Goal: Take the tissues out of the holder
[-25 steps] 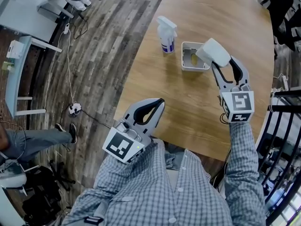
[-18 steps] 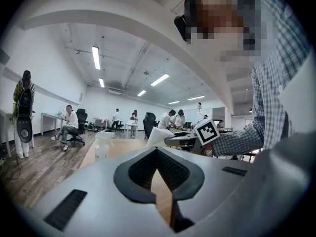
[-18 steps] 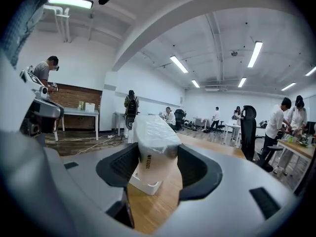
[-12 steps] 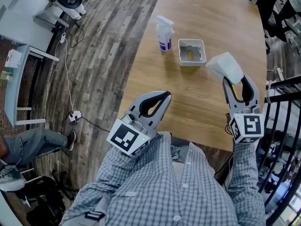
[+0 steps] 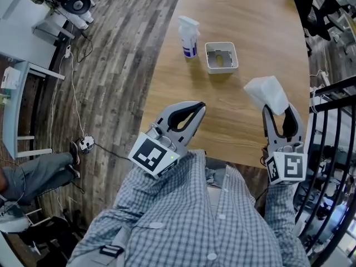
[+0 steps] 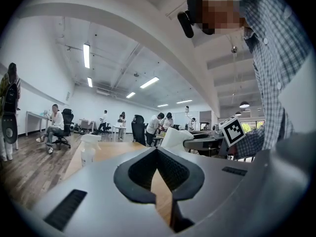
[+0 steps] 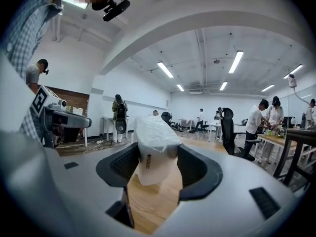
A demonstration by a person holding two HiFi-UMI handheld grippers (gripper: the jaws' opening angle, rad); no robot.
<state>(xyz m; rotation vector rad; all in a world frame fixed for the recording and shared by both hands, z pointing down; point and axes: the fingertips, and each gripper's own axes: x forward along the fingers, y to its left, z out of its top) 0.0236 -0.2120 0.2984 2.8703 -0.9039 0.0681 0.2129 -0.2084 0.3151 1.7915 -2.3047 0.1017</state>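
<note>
White tissue pack (image 5: 268,92) sits clamped in the right claw (image 5: 276,110) at lower right, well apart from the holder (image 5: 207,57) at upper centre of the counter (image 5: 250,15). Removal looks done; only setting it down seems left. The left claw (image 5: 196,107) is closed and empty.

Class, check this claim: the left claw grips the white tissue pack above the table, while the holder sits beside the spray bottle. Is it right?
No. The right claw grips the tissue pack, as the right gripper view shows. The left claw is shut on nothing. The rest stands: the pack is above the table, and the holder sits beside the spray bottle.
</note>
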